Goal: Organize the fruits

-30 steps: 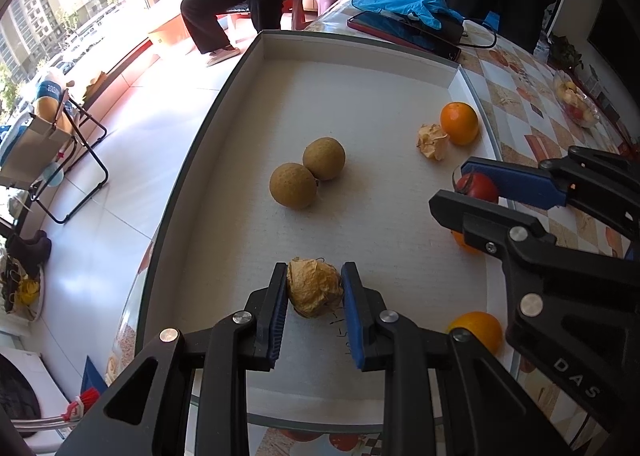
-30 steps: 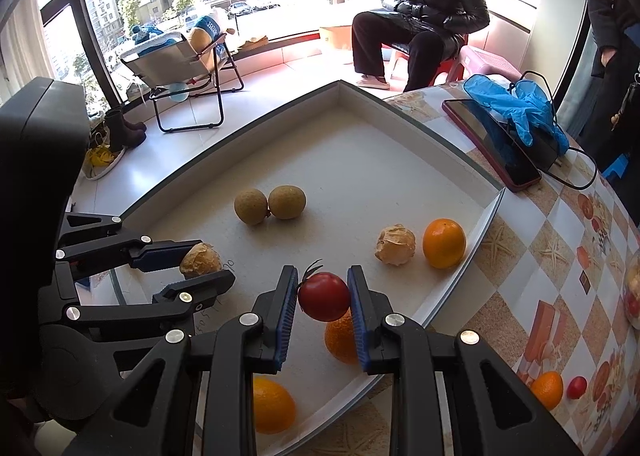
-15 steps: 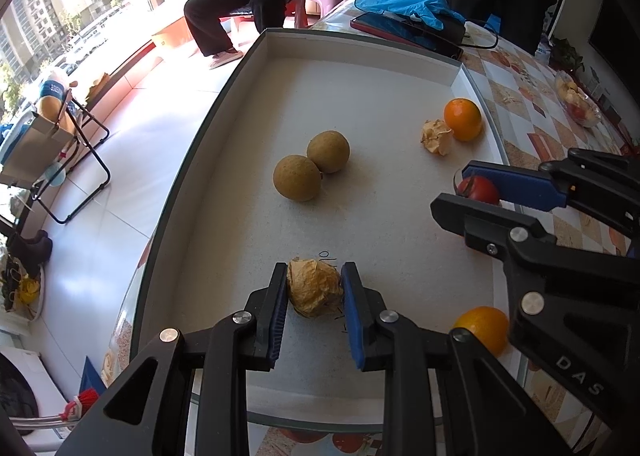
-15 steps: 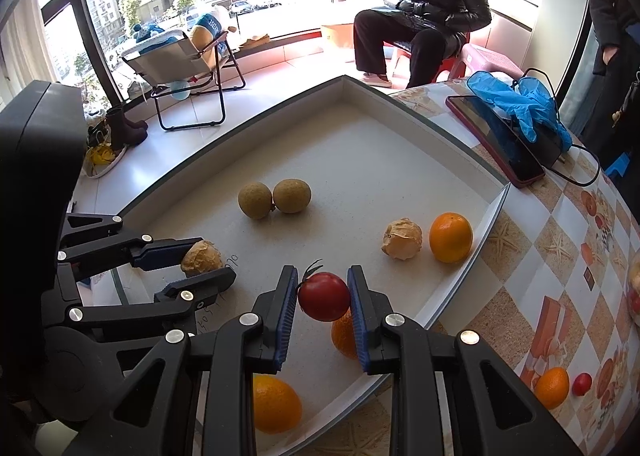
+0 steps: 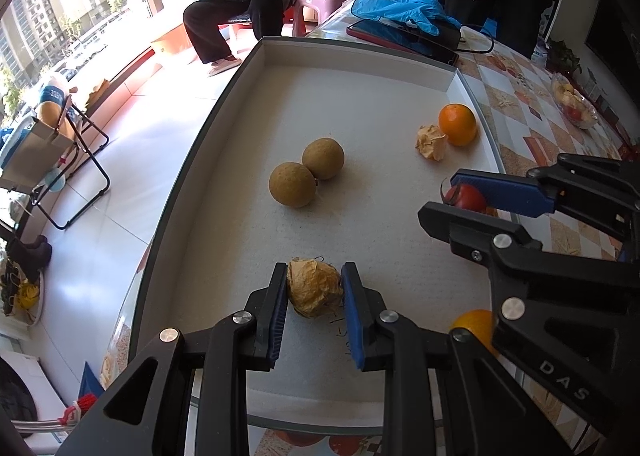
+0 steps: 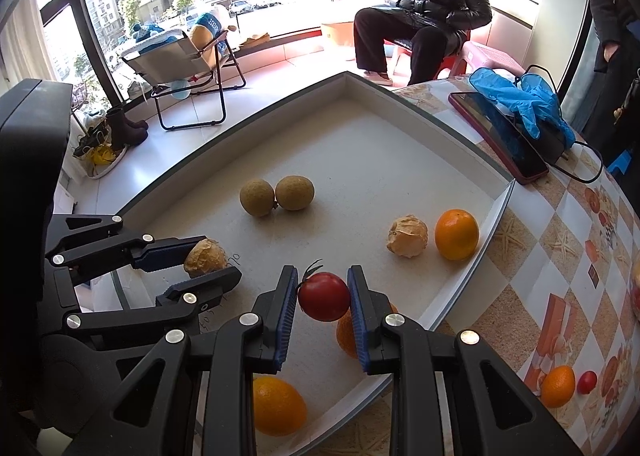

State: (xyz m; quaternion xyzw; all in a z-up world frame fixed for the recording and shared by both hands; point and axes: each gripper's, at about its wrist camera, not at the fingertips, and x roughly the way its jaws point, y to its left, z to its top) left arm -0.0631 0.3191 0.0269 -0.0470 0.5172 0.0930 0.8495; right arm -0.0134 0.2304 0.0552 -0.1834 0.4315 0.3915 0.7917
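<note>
My left gripper is shut on a papery tan husk fruit, low over the white tray; it also shows in the right wrist view. My right gripper is shut on a red tomato, held above the tray near its right rim; the tomato also shows in the left wrist view. Two round brown fruits touch mid-tray. A second husk fruit lies beside an orange. Two more oranges lie under my right gripper.
A phone and blue gloves lie on the patterned tablecloth behind the tray. A glass bowl of fruit stands far right. A seated person and a folding chair are beyond the table.
Both grippers have drawn back slightly toward the tray's near side, each still holding its fruit. The fruits lying in the tray have not moved.
</note>
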